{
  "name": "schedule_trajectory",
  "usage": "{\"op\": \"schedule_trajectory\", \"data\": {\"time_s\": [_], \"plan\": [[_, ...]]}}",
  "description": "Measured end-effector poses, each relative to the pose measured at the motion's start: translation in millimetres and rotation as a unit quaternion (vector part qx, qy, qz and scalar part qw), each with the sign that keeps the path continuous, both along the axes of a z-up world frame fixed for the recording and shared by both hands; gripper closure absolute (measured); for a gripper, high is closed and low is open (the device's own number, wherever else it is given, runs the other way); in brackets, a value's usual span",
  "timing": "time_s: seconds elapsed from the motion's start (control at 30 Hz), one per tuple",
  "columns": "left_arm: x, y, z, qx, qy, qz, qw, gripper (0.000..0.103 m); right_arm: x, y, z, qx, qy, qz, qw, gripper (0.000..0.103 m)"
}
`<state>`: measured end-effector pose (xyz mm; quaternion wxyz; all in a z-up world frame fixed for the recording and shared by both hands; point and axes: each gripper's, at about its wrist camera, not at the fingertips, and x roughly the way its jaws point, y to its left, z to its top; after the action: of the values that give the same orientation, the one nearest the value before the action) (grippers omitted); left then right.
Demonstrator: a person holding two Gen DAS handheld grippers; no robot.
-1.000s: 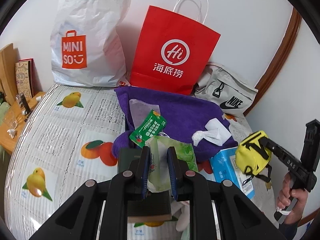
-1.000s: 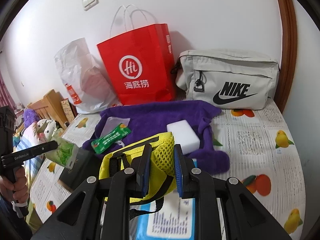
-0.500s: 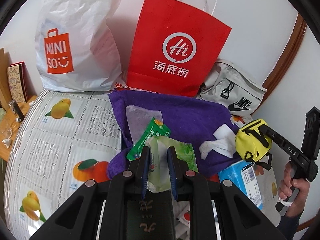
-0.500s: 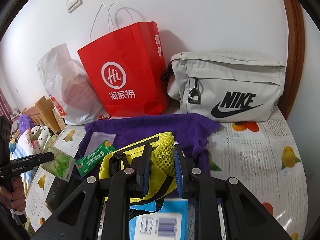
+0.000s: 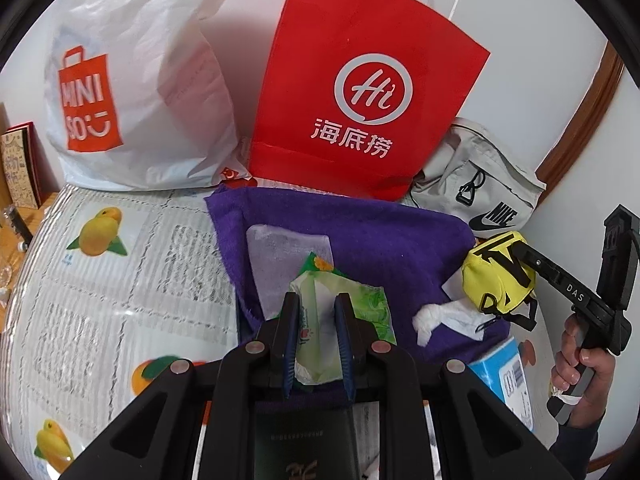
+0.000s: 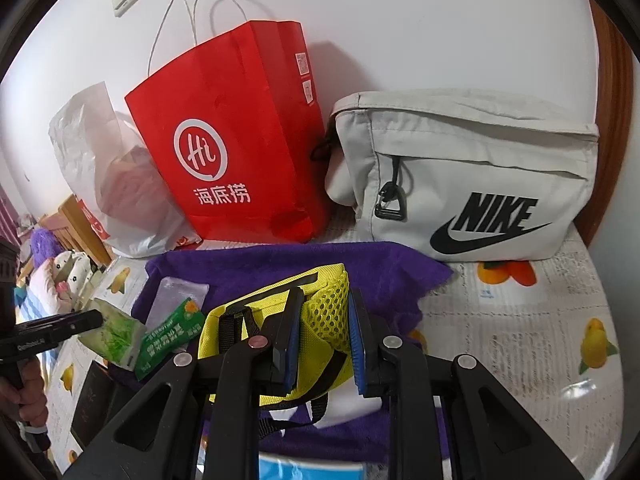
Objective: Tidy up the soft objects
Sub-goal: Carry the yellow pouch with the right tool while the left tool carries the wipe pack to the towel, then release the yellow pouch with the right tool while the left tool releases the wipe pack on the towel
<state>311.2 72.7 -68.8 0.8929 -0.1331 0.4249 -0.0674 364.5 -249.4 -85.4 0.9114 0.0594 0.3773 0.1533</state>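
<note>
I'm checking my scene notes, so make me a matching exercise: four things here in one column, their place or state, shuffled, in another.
1. green tissue pack
2. yellow pouch
3. red paper bag
4. grey Nike bag

A. in the right gripper
B. standing between the white plastic bag and the Nike bag
C. in the left gripper
D. far right, by the wall

Pairs: 1-C, 2-A, 3-B, 4-D

Both tools are matte black plastic: broad angled struts studded with round silver screw heads, ending in slim fingers (image 5: pixel 289 332) lined with blue ribbed pads. Beside the red paper bag (image 5: pixel 360 92), the right gripper (image 5: pixel 520 258) shows a long black bar lettered "DAS" above a pistol grip. The right hand (image 5: pixel 580 364) emerges from a dark sleeve cuff.
</note>
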Motion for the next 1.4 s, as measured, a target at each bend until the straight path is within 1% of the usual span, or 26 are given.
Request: {"op": "schedule_trajectory", "data": {"time_s": [0.13, 0.23, 0.57, 0.7, 0.8, 0.93, 1.1, 1.17, 1.2, 1.23, 1.27, 1.33, 1.4], "plan": [[16, -5, -5, 0.004, 0.007, -0.007, 0.9999, 0.085, 12, 1, -7, 0.0, 0.009, -0.004, 1.0, 0.081], [27, -6, -9, 0.008, 0.018, -0.002, 0.9998, 0.085, 20, 2, -12, -0.002, 0.016, -0.007, 1.0, 0.081], [55, -4, -20, 0.003, 0.031, -0.003, 0.9995, 0.085, 43, 8, -25, -0.011, 0.034, -0.006, 0.999, 0.081], [62, -5, -25, 0.005, 0.039, -0.002, 0.9992, 0.085, 52, 11, -32, -0.018, 0.046, -0.007, 0.999, 0.081], [65, -8, -32, 0.015, 0.051, -0.007, 0.9986, 0.084, 54, 11, -37, -0.015, 0.061, -0.005, 0.998, 0.08], [67, -9, -37, 0.01, 0.056, -0.006, 0.9984, 0.084, 55, 12, -43, -0.022, 0.07, 0.0, 0.997, 0.08], [68, -11, -41, 0.018, 0.061, -0.01, 0.9979, 0.083, 55, 8, -50, -0.016, 0.091, 0.0, 0.996, 0.075], [67, -12, -42, 0.019, 0.062, -0.011, 0.9979, 0.079, 52, 5, -50, -0.011, 0.091, 0.001, 0.996, 0.071], [67, -12, -42, 0.021, 0.063, -0.01, 0.9977, 0.077, 50, 4, -49, -0.01, 0.09, -0.001, 0.996, 0.066], [67, -12, -42, 0.024, 0.067, -0.008, 0.9974, 0.071, 48, 2, -48, -0.011, 0.089, -0.004, 0.996, 0.062], [67, -12, -41, 0.028, 0.07, -0.006, 0.9971, 0.064, 47, 1, -47, -0.012, 0.088, -0.006, 0.996, 0.053], [64, -11, -39, 0.032, 0.069, -0.004, 0.9971, 0.057, 43, -1, -43, -0.011, 0.084, -0.005, 0.996, 0.051], [60, -10, -35, 0.036, 0.065, 0.001, 0.9972, 0.057, 38, -1, -37, -0.013, 0.08, -0.003, 0.997, 0.051]]}}
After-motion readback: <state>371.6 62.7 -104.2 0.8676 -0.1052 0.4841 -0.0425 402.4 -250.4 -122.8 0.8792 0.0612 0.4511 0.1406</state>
